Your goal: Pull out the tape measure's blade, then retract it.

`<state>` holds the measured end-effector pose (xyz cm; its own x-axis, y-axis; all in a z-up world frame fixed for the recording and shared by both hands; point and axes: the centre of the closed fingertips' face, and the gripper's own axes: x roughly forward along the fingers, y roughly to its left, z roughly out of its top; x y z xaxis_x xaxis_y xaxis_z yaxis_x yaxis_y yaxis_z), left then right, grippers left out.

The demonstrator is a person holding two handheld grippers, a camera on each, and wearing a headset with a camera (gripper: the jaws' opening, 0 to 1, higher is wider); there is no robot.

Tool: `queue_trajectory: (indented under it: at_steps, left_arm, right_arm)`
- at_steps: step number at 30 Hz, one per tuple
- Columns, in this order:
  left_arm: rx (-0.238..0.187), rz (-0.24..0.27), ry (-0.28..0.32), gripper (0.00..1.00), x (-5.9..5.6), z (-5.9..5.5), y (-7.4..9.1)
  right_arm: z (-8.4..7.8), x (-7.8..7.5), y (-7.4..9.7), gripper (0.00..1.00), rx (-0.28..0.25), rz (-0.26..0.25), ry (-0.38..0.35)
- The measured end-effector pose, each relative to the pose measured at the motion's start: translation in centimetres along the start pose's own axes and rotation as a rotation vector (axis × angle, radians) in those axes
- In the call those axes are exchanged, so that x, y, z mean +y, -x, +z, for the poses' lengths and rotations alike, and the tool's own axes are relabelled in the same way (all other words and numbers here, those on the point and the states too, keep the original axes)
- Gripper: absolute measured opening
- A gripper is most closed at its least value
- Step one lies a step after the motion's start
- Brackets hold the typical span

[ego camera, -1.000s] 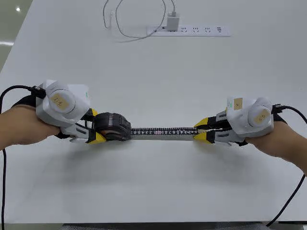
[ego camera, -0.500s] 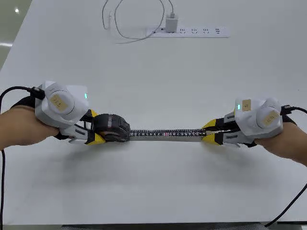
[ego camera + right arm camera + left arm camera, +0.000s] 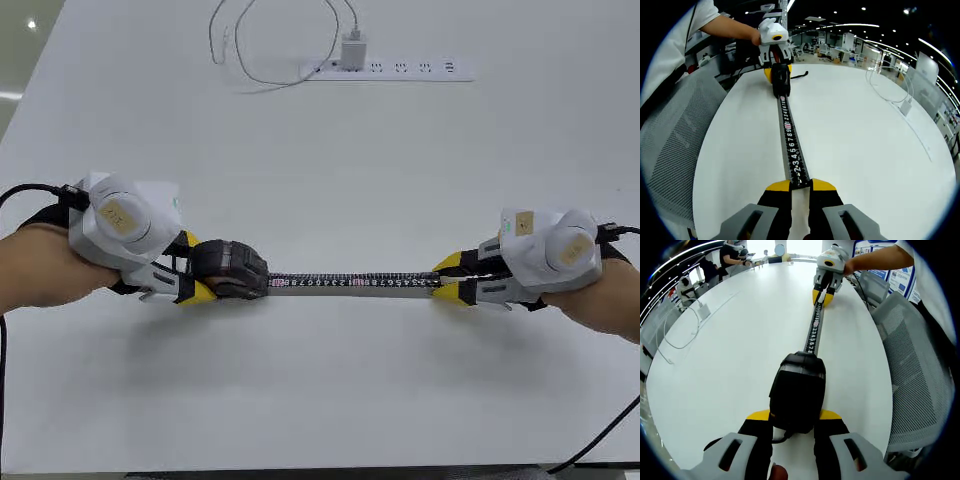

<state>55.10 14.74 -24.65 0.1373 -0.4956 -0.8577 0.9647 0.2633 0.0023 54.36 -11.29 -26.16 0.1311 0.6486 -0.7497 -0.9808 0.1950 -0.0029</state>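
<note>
Blade (image 3: 350, 282) spans from tape measure (image 3: 232, 270) clamped in left gripper (image 3: 200, 266) to right gripper (image 3: 448, 278) pinching its tip

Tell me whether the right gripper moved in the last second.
Yes. Against the power strip, the right gripper has slid rightward, away from the case, drawing out more blade.

The tape measure (image 3: 230, 270) is black, its blade (image 3: 352, 282) dark with white numerals and red marks. Left gripper (image 3: 199, 267) and right gripper (image 3: 447, 279): white, jaws black tipped yellow. Table (image 3: 320, 180) white.
</note>
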Motion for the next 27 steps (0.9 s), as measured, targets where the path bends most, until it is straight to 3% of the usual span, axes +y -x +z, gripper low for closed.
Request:
queue_trajectory:
  at_steps: [27]
  left_arm:
    - [-0.003,0.001,-0.006,0.26,-0.1,0.0,0.0]
  right_arm:
    - [-1.8,-0.6,1.6,0.08,0.052,-0.013,0.002]
